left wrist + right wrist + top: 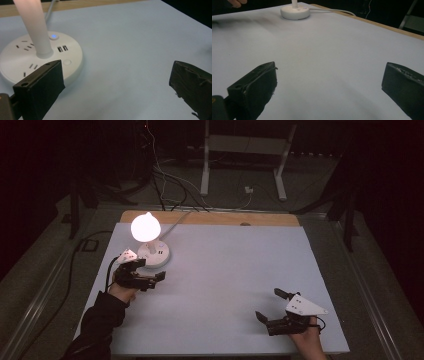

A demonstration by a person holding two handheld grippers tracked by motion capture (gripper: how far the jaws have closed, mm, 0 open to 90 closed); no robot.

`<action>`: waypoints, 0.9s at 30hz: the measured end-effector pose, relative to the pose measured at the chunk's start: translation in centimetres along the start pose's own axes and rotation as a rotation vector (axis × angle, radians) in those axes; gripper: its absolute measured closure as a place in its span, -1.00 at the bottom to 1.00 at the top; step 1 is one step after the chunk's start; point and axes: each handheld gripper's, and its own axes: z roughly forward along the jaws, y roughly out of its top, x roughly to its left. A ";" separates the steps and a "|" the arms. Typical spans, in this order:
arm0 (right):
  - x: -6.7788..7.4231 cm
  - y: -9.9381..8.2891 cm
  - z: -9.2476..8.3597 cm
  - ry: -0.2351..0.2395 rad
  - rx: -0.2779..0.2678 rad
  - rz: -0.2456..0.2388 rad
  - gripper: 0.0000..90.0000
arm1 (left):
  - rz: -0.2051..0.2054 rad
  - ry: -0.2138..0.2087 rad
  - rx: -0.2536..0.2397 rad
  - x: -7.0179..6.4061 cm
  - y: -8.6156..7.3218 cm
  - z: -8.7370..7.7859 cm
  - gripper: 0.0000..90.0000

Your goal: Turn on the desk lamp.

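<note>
White tabletop (225,285): lit lamp (150,245) upright, stem vertical; left hand-held gripper (150,270) agape beside base, empty.

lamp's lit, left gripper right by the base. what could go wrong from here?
1. The left gripper sits open just beside the lamp base; a sideways nudge could shove or tip the lamp.
2. The lamp's cable runs off the table's far edge; dragging the base could pull it taut.
3. The lit button is close to the stem; a jaw aimed at it may hit the stem instead.
</note>
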 end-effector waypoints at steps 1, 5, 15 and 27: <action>0.0 0.0 0.0 0.001 0.002 0.002 -1.00 | 0.002 -0.003 0.004 -0.1 -0.1 -0.1 -0.99; 0.1 0.0 0.0 0.001 0.001 -0.005 -1.00 | 0.014 -0.028 0.018 -0.5 -0.6 -0.8 -1.00; 0.2 0.0 0.1 0.004 0.003 -0.008 -1.00 | 0.045 -0.055 0.036 -1.7 -2.0 -2.5 -1.00; 0.2 0.0 0.2 -0.001 0.009 -0.008 -1.00 | 0.085 -0.072 0.079 -3.3 -4.2 -3.3 -1.00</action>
